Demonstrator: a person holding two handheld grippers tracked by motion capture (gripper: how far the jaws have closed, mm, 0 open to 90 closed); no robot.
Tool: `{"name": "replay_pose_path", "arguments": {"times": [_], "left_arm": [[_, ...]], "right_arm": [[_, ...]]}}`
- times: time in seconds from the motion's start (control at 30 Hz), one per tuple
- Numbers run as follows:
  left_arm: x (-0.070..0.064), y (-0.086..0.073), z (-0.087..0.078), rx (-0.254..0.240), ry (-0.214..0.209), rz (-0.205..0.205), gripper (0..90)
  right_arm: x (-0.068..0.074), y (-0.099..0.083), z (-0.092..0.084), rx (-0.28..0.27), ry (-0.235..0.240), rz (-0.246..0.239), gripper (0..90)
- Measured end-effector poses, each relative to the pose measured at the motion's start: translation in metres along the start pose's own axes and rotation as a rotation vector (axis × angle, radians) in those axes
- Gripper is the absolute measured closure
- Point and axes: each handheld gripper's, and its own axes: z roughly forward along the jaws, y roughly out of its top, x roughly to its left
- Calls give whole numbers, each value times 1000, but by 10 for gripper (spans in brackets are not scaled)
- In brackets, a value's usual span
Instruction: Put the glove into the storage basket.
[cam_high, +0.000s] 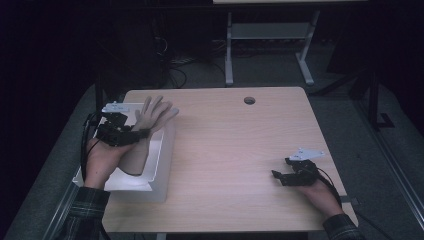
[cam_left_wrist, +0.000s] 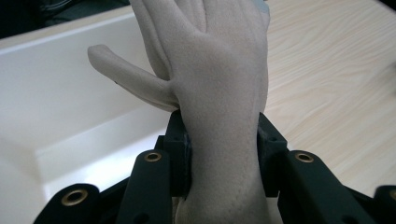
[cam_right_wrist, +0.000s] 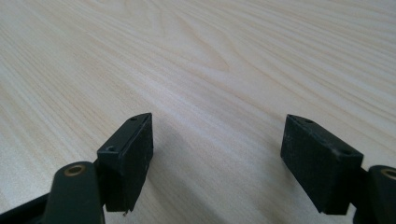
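Left gripper (cam_left_wrist: 223, 154) is clamping the wrist of a beige mannequin hand (cam_left_wrist: 210, 74), holding it over the white bin (cam_high: 162, 150) at the desk's (cam_high: 240, 150) left edge. Looks lifted out, prob. still to set down. Right gripper (cam_right_wrist: 217, 158) is resting w/ jaws apart, empty.

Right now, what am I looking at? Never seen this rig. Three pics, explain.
A person at a table holds a handheld two-jaw gripper in each hand. The high view looks down from above; the other two come from cameras riding on each gripper, looking along its black jaws. The left gripper is clamped on the wrist of a beige glove that seems filled, like a model hand, above a white tray. The right gripper rests near the table's right edge, jaws apart, with only bare wood between them.
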Motion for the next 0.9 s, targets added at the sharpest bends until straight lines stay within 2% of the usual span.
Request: {"name": "replay_pose_path", "arguments": {"times": [0.17,0.37,0.53,0.63,0.9], "left_arm": [[14,-16,6,19,42,-23,646],[28,-37,20,63,65,-47,644],[36,-52,36,95,70,-57,638],[39,-58,46,108,57,-70,634],[39,-69,72,175,50,-74,599]], "right_arm": [[0,0,0,1,0,0,251],[0,0,0,0,0,-1,251],[0,0,0,0,0,-1,251],[0,0,0,0,0,0,251],[0,0,0,0,0,0,251]]}}
